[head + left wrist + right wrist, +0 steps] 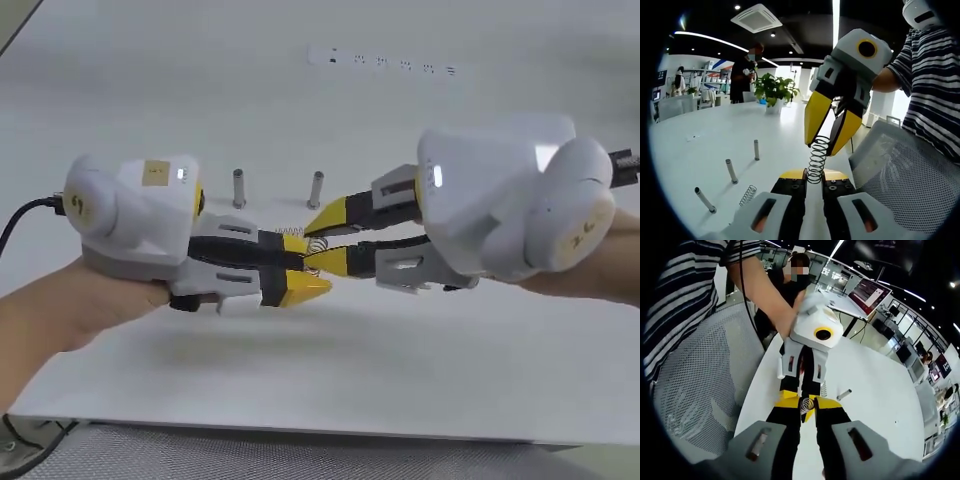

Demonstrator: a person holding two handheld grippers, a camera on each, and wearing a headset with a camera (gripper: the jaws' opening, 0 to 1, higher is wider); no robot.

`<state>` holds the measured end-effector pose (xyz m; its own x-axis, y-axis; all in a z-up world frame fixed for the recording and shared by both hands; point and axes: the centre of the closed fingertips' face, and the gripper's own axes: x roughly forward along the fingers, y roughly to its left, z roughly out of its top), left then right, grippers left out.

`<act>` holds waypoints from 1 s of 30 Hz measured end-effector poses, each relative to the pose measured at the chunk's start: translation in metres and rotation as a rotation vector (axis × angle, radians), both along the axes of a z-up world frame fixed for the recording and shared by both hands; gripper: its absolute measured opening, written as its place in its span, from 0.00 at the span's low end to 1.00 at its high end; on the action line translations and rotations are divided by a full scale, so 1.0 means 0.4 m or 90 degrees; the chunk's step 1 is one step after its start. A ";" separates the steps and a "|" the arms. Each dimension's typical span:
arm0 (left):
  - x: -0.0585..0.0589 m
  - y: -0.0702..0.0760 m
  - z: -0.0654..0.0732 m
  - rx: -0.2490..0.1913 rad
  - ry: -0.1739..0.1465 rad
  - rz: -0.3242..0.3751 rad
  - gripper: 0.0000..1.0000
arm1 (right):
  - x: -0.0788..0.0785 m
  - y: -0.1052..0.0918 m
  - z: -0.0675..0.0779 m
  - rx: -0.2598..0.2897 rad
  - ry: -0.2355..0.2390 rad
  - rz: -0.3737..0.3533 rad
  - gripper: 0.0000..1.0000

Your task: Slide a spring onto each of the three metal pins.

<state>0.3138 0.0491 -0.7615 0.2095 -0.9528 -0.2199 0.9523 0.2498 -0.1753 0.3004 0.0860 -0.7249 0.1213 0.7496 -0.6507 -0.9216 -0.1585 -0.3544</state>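
White table (420, 360). The left gripper (813, 176) is pinched narrow on one end of a spring (817, 157), held in the air over the near edge. The right gripper (805, 407) has its jaws close round the other end; whether it grips cannot be told. Judged a re-grip, to free an open coil end. The three metal pins (731, 171) stand bare. A second spring (748, 195) lies beside them.

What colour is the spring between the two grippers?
Silvery grey metal. The spring shows best in the left gripper view.
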 end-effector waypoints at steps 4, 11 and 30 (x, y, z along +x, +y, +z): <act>0.000 -0.005 0.002 0.000 -0.003 0.003 0.09 | 0.000 0.002 0.001 -0.002 -0.001 0.001 0.11; 0.005 -0.007 0.008 -0.008 0.001 0.011 0.11 | 0.000 0.002 0.003 -0.004 0.002 0.002 0.11; 0.032 0.030 -0.001 0.012 -0.015 0.059 0.25 | 0.013 -0.001 0.005 -0.020 -0.008 0.009 0.11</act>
